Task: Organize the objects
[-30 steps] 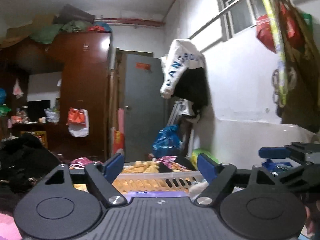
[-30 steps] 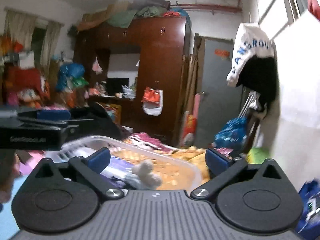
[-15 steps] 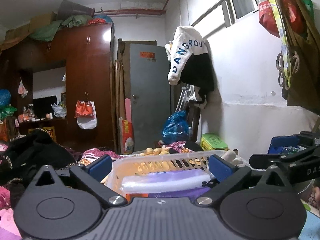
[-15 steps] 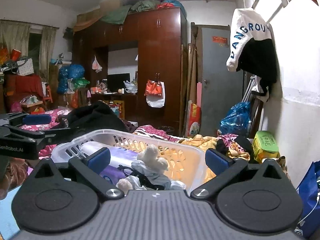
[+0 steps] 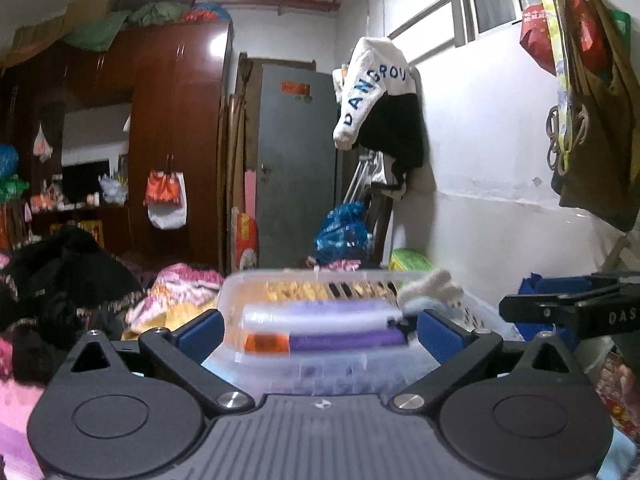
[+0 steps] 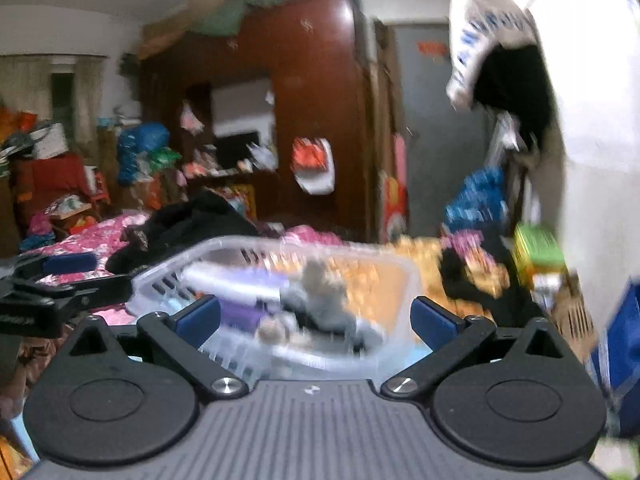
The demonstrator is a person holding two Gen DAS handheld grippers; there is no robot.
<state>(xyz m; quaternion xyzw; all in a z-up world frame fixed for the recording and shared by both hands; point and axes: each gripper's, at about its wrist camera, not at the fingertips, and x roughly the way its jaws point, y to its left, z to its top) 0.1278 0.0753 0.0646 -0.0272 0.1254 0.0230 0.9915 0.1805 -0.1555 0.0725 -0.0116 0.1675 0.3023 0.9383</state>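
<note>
- A pale slotted plastic basket (image 5: 312, 280) sat on the cluttered bed, straight ahead of both grippers and close to them.
- Inside it lay a purple-and-white package (image 5: 320, 326) with an orange end, and at its right end a small grey-and-white plush toy (image 5: 430, 290); both were blurred.
- The left gripper (image 5: 318, 330) stood with its blue pads spread wide, the basket's near side showing between them; the pads pressed on nothing.
- The right gripper (image 6: 314, 316) was likewise spread wide and held nothing, the basket's near corner showing between its pads.
- Floral bedding (image 5: 180, 292) and a heap of black clothes (image 5: 60, 272) lay left of the basket.
- A dark wooden wardrobe (image 5: 176, 140) and a grey door (image 5: 298, 160) stood behind.
</note>
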